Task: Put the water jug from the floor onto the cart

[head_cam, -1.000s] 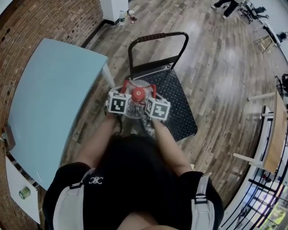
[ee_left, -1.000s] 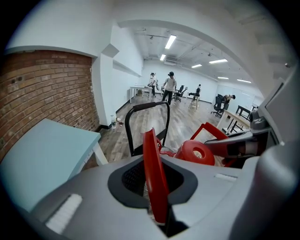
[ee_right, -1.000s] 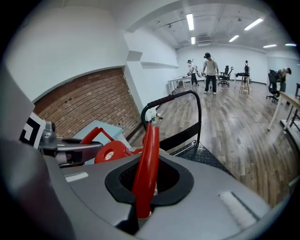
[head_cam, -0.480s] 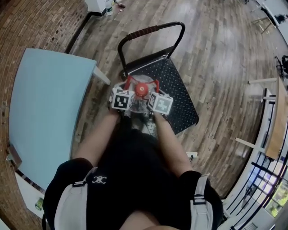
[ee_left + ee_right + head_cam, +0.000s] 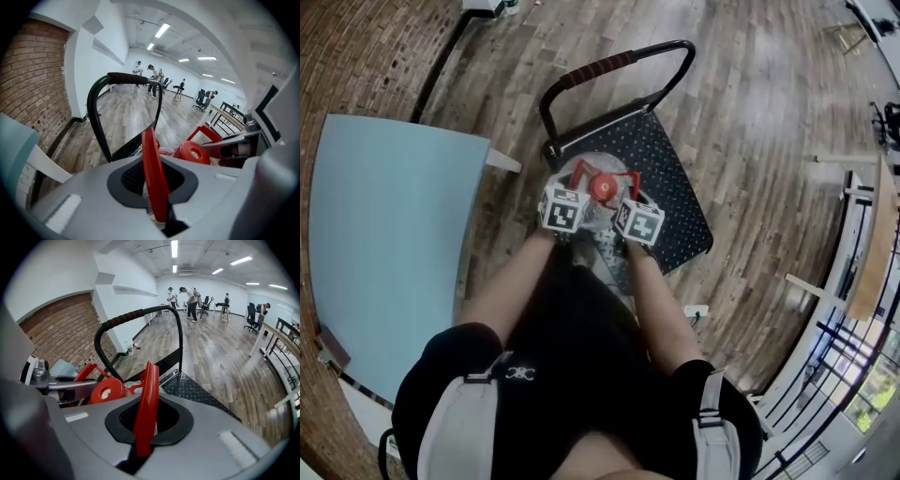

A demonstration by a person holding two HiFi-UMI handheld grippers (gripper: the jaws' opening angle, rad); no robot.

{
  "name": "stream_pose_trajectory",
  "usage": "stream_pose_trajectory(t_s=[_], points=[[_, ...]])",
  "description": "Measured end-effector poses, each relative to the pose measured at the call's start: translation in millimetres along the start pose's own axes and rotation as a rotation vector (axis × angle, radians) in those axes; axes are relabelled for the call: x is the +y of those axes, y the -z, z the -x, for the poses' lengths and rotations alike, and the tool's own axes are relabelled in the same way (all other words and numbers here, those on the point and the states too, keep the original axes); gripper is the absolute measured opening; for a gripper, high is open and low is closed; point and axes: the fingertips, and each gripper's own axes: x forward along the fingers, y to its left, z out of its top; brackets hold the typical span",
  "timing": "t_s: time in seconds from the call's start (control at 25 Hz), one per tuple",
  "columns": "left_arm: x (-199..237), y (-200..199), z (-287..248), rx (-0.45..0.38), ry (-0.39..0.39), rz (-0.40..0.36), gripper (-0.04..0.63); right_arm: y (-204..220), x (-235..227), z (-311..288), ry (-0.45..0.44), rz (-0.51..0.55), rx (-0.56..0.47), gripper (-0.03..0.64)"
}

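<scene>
While both grippers clamp its red handle [image 5: 146, 399], the water jug [image 5: 598, 202] hangs over the cart [image 5: 675, 197] deck, near the push bar [image 5: 609, 64] end. The left gripper [image 5: 157, 187] jaws are narrow and have just been easing apart, with the handle between them. The right gripper [image 5: 145, 425] jaws are narrow, pinching the handle.

The head view looks steeply down from high overhead onto the cart [image 5: 670, 187], the wooden floor [image 5: 750, 112] and a blue surface [image 5: 384, 244]. The left gripper view sits low and close over the jug [image 5: 192, 152], facing past the cart's handle [image 5: 126, 78] down the long room. The right gripper view looks the same way from the jug's other side. All three share the handle, the red cap [image 5: 602, 187] and the floor. Both low views also catch the brick wall [image 5: 61, 324].
</scene>
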Motion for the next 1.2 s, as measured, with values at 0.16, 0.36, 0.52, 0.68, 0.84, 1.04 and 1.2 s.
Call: stream_pose_trajectory(t_s=[0.16, 0.36, 0.52, 0.68, 0.84, 1.04, 1.2], points=[[6.6, 7.1, -17.8, 0.050, 0.023, 0.001, 0.048, 0.5, -1.9, -21.7, 0.037, -0.019, 0.016, 0.032], [10.4, 25.8, -39.5, 0.114, 0.054, 0.016, 0.057, 13.2, -2.3, -46.8, 0.073, -0.016, 0.044, 0.032], [13.0, 38.6, -56.5, 0.139, 0.095, 0.011, 0.069, 13.7, -7.5, -60.4, 0.099, 0.001, 0.052, 0.032], [17.1, 40.8, -60.9, 0.154, 0.099, 0.005, 0.067, 14.6, -9.6, -65.0, 0.101, -0.020, 0.046, 0.032], [16.8, 36.8, -65.5, 0.153, 0.102, 0.000, 0.071, 8.8, -16.9, -70.1, 0.105, -0.028, 0.044, 0.029], [13.3, 44.3, -63.7, 0.211, 0.097, 0.009, 0.087, 12.0, -23.0, -72.9, 0.125, -0.005, 0.070, 0.025], [13.4, 44.1, -56.4, 0.234, 0.066, 0.032, 0.083, 18.5, -23.2, -70.4, 0.121, 0.011, 0.081, 0.026]])
